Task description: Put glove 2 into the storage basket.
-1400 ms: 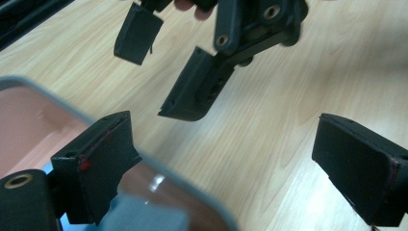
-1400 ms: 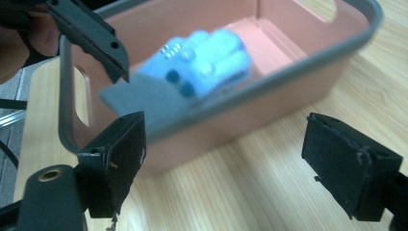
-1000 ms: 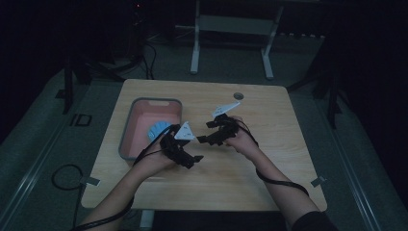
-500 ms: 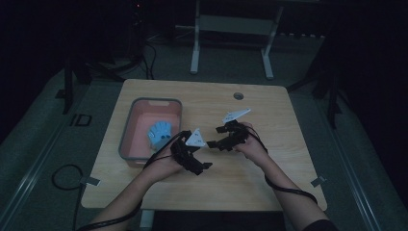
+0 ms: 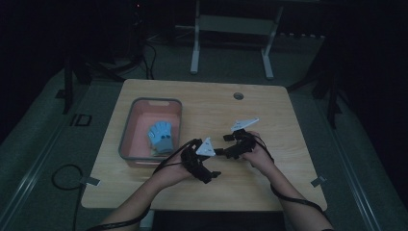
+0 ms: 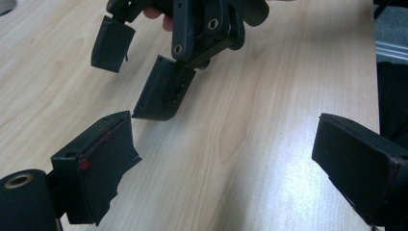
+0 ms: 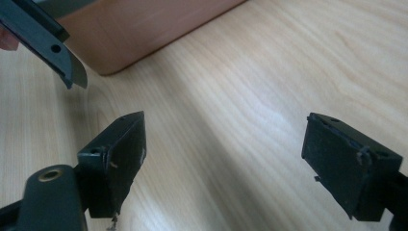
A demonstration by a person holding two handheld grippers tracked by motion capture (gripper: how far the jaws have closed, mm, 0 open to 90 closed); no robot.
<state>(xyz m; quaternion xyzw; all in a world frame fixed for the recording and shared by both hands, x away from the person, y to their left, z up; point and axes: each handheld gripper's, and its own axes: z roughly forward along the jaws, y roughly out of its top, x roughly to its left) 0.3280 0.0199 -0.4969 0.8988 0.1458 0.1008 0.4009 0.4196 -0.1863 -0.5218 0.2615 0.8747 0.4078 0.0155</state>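
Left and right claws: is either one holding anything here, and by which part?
Nothing is held. The left claw and the right claw both stand open over the bare table; the blue glove lies in the tray.

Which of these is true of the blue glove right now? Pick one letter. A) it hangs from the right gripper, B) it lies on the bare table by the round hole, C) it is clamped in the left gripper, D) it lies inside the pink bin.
D: in the high view the blue glove lies inside the pink bin, while the left gripper and right gripper are open and empty over the table.
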